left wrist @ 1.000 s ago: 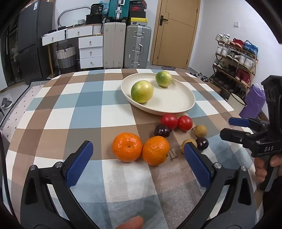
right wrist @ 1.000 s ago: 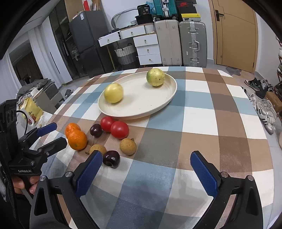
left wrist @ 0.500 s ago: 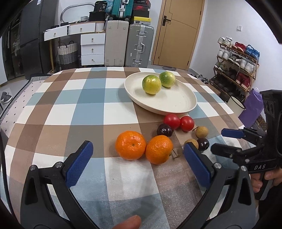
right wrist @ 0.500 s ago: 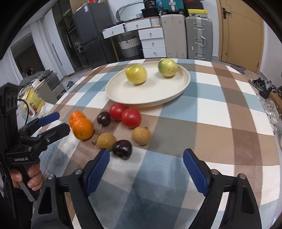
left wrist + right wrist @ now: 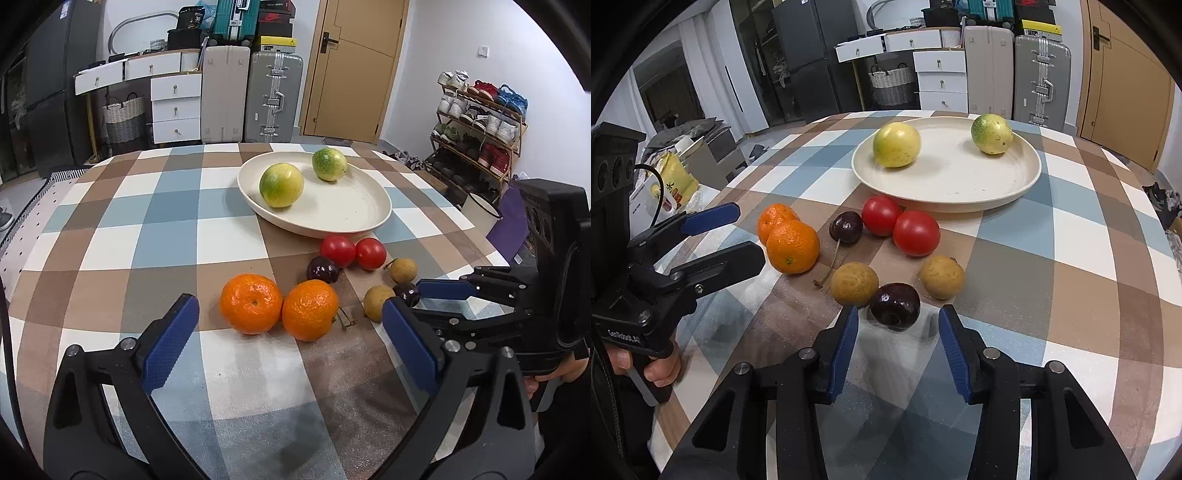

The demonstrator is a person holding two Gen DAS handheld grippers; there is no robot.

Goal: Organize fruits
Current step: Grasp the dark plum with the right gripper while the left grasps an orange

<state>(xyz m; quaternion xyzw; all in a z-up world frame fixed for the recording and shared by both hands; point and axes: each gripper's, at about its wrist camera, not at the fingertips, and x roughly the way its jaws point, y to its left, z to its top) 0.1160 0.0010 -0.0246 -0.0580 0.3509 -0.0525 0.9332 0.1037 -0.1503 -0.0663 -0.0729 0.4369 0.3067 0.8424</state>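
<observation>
A cream plate (image 5: 343, 218) (image 5: 960, 184) holds two yellow-green fruits (image 5: 281, 184) (image 5: 897, 144). In front of it lie two oranges (image 5: 250, 303) (image 5: 792, 246), two red tomatoes (image 5: 916, 233), two dark cherries and two brown longans (image 5: 854, 283). My right gripper (image 5: 897, 334) is open, its blue pads just short of the near dark cherry (image 5: 894, 305), one on each side. My left gripper (image 5: 288, 339) is open wide and empty, just short of the two oranges. The right gripper also shows in the left wrist view (image 5: 424, 299), beside that cherry (image 5: 406, 293).
The round table has a checked cloth (image 5: 166, 236). Behind it stand white drawers (image 5: 175, 107), suitcases (image 5: 273, 96), a door and a shoe rack (image 5: 476, 122). A yellow bag (image 5: 674, 181) lies on a seat to the left.
My right gripper has moved forward and down to the near dark cherry and its jaws have narrowed. My left gripper has come slightly closer to the oranges.
</observation>
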